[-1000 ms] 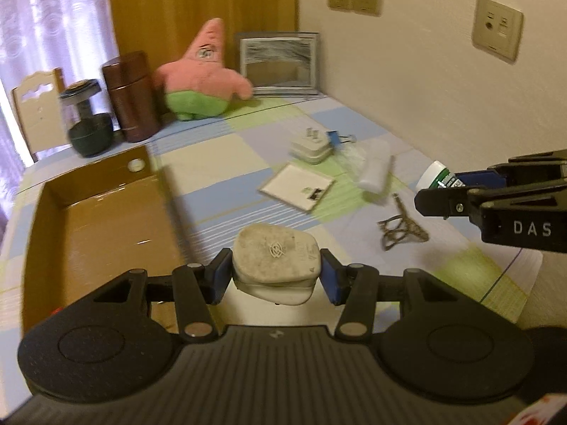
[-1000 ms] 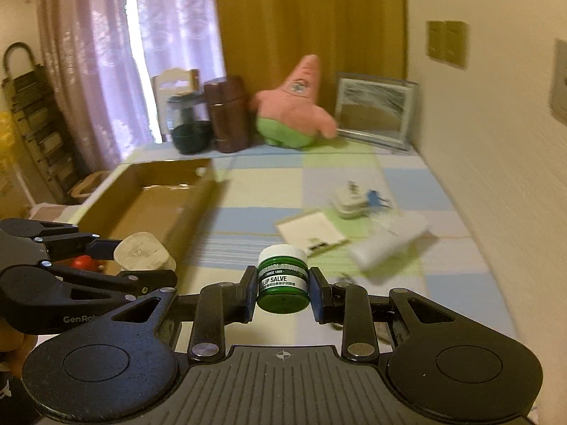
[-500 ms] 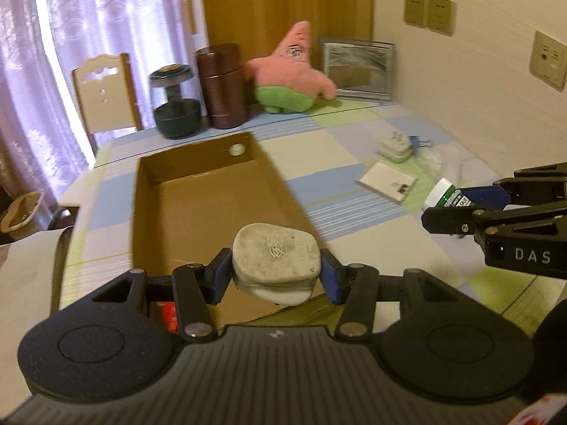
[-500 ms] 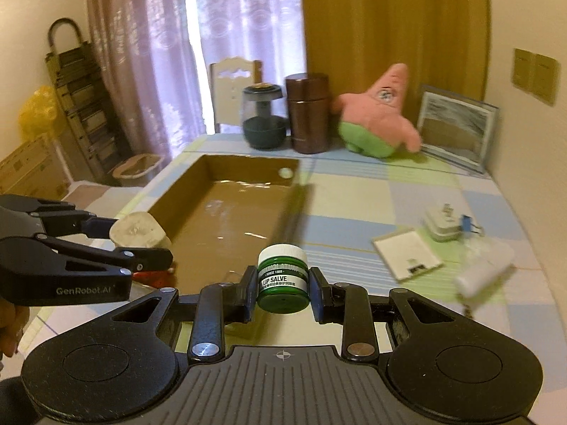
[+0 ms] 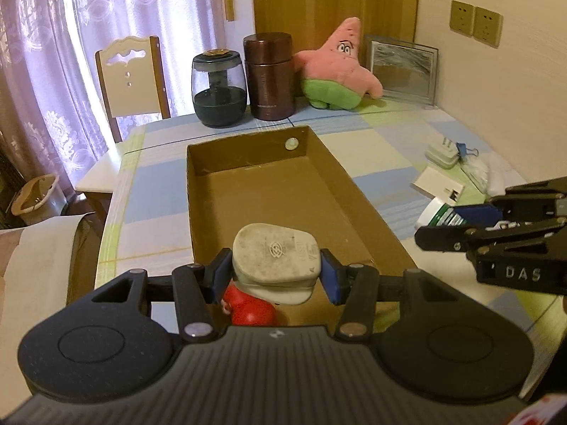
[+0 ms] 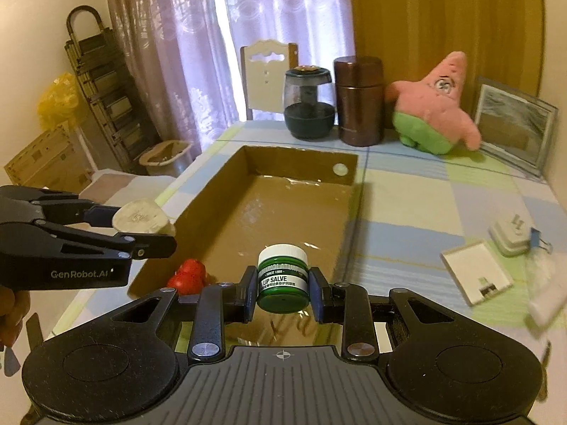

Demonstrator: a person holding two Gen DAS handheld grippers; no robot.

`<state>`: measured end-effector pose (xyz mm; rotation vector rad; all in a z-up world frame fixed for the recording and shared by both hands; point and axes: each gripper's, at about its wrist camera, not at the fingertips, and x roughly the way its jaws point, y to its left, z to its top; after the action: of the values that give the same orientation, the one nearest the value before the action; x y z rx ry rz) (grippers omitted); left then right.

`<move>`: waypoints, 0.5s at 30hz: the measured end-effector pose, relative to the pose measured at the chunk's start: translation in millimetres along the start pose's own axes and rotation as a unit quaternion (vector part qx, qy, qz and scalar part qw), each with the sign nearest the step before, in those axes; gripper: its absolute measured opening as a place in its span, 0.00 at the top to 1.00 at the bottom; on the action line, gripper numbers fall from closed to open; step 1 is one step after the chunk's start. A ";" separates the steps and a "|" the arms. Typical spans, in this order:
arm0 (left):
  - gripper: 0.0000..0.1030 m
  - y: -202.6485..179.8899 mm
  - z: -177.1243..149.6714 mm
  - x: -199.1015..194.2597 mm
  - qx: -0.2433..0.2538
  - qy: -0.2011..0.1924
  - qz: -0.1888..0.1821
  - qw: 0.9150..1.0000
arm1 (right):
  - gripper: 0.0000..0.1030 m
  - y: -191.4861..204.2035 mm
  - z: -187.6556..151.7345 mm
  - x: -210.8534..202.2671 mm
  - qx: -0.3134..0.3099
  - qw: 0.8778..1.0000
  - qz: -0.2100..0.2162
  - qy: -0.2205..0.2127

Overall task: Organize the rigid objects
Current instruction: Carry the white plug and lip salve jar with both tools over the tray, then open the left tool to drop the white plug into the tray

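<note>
**Both grippers loaded, over the box — two items about to go in**

- Left gripper (image 5: 274, 276) clamped on a worn, off-white rounded plastic plug adapter (image 5: 275, 256); held in the air above the near end of the shallow brown cardboard box (image 5: 354, 184).
- Right gripper (image 6: 282, 295) clamped on a small green lip-salve jar with white lid (image 6: 282, 276), also above the box's near end.
- Inside the box: one small red toy figure (image 6: 187, 276) at the near left corner. Rest of the floor bare.
- Left on the checked tablecloth, right of the box: flat white square plate (image 6: 476, 276), white charger block (image 6: 510, 235) touching a blue binder clip (image 6: 540, 244), crumpled clear plastic wrap (image 5: 490, 175).
- Judgement: early to mid task. One item placed, two ready for release, several to collect.
</note>
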<state>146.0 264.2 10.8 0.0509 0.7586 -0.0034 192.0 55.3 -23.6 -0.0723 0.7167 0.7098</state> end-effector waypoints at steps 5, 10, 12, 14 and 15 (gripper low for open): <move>0.55 13.4 13.0 22.5 0.004 0.003 0.006 1.000 | 0.74 -1.7 14.1 27.7 -0.010 1.000 0.000 0.005; 0.54 18.8 20.3 46.8 0.012 0.010 0.004 1.000 | 0.74 -6.9 21.6 53.8 -0.014 1.000 -0.003 0.015; 0.54 20.2 21.0 56.5 0.013 0.014 0.004 1.000 | 0.74 -9.9 23.0 61.7 -0.013 1.000 -0.003 0.019; 0.54 21.4 21.0 65.0 0.012 0.016 0.003 1.000 | 0.74 -12.8 23.9 68.8 -0.011 1.000 -0.003 0.022; 0.54 22.2 20.7 68.9 0.012 0.018 0.002 1.000 | 0.74 -14.0 24.6 71.8 -0.010 1.000 -0.003 0.024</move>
<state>210.7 286.4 -20.6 0.0756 0.7941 -0.0082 253.1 92.8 -52.0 -0.1107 0.7543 0.7121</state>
